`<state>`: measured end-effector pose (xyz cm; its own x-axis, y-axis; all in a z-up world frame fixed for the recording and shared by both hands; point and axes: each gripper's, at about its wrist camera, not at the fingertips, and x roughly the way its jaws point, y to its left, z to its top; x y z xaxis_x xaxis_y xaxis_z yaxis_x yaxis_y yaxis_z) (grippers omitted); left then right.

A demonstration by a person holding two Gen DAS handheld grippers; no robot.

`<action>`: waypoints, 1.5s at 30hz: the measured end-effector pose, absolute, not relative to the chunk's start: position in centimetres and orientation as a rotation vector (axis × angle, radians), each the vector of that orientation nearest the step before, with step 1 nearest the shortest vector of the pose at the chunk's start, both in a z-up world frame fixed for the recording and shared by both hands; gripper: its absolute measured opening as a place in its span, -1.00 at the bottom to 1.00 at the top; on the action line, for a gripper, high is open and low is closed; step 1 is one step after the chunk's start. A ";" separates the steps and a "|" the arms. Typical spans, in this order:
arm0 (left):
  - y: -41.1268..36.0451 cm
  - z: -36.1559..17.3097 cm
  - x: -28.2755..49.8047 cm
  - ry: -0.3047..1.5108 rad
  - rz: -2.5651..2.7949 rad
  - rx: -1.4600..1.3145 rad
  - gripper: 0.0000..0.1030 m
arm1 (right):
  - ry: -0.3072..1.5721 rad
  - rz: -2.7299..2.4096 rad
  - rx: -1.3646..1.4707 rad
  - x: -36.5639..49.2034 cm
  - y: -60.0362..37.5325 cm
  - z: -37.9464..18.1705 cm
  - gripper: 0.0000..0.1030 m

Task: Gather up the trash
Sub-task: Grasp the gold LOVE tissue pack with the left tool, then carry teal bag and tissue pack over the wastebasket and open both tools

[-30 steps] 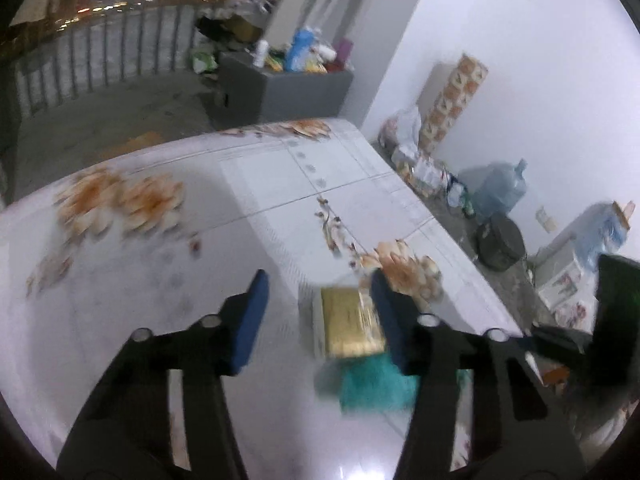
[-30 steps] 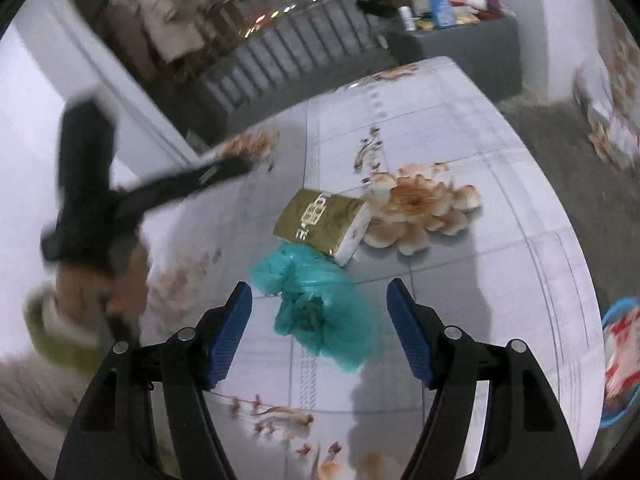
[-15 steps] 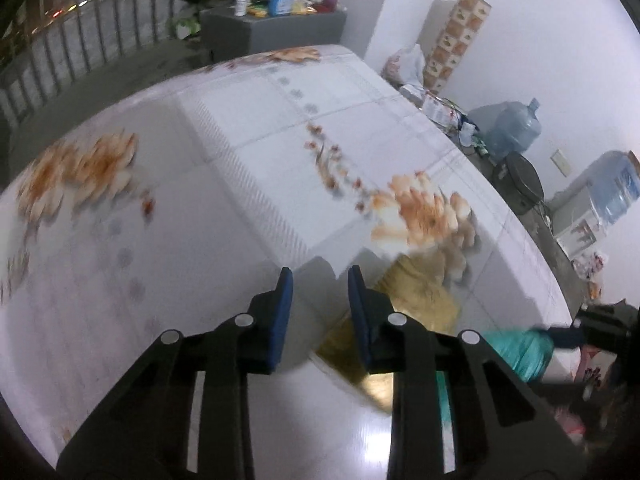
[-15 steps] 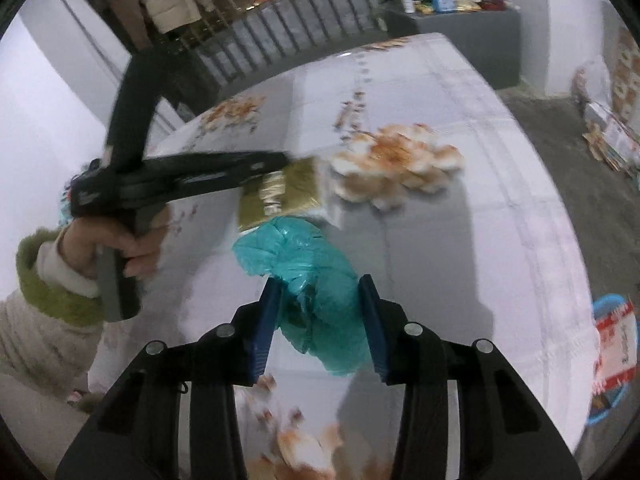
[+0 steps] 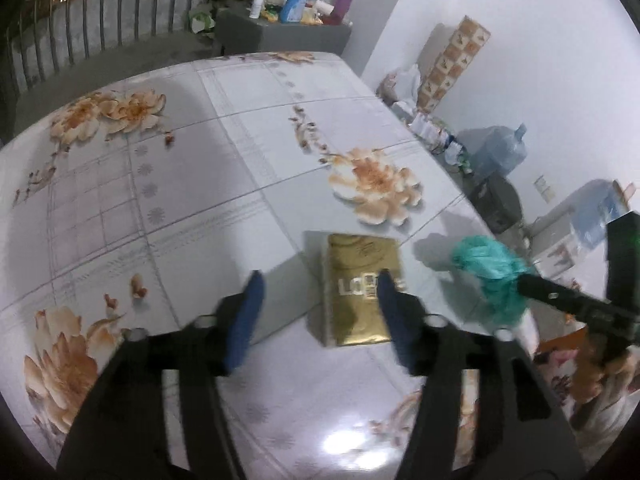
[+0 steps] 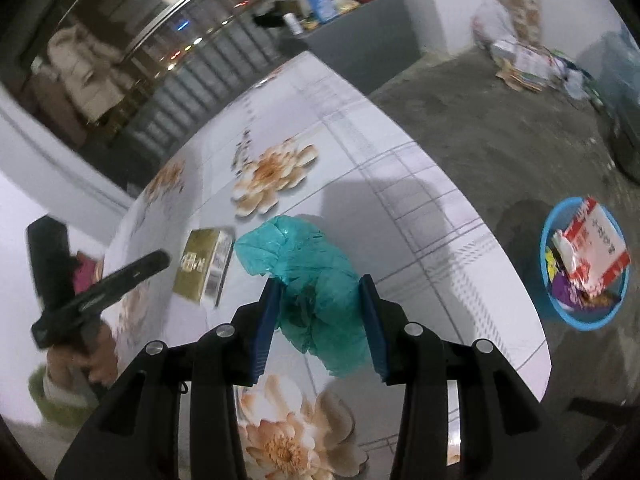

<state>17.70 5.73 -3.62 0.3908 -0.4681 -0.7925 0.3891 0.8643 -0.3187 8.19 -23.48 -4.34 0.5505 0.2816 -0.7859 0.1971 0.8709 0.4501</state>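
The crumpled teal plastic bag (image 6: 320,292) is pinched between the blue pads of the right gripper (image 6: 320,312), held over the flower-patterned table (image 6: 420,216) near its edge. Just to its left lies the gold box (image 6: 200,266), flat on the tabletop beside a printed orange blossom (image 6: 272,178). The left gripper (image 5: 318,300) hangs over that box with its jaws opening; the box sits partly between the pads, nearer the right-hand one, and nothing is clamped. Nothing stands between either gripper and its item.

On the concrete floor to the right, below the table edge, a blue basin (image 6: 582,320) holds a red-and-white carton and other wrappers. Further back are a grey counter (image 5: 280,34) crowded with bottles, a metal railing (image 5: 80,12), and large water jugs (image 5: 502,150) against the white wall.

A second ago the right gripper stood wide with the bag loose on the table; half a second ago the left jaws were nearly together beside the box.
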 end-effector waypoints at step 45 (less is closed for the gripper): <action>-1.4 -6.0 16.0 1.000 -0.409 0.270 -0.02 | 1.035 0.135 0.583 8.6 -23.9 -5.7 -0.06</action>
<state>16.03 -1.45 -5.98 0.4747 -0.2076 -0.8553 0.4511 0.8919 0.0339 8.64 -23.91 -5.70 0.5170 0.3728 -0.7706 0.1624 0.8411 0.5158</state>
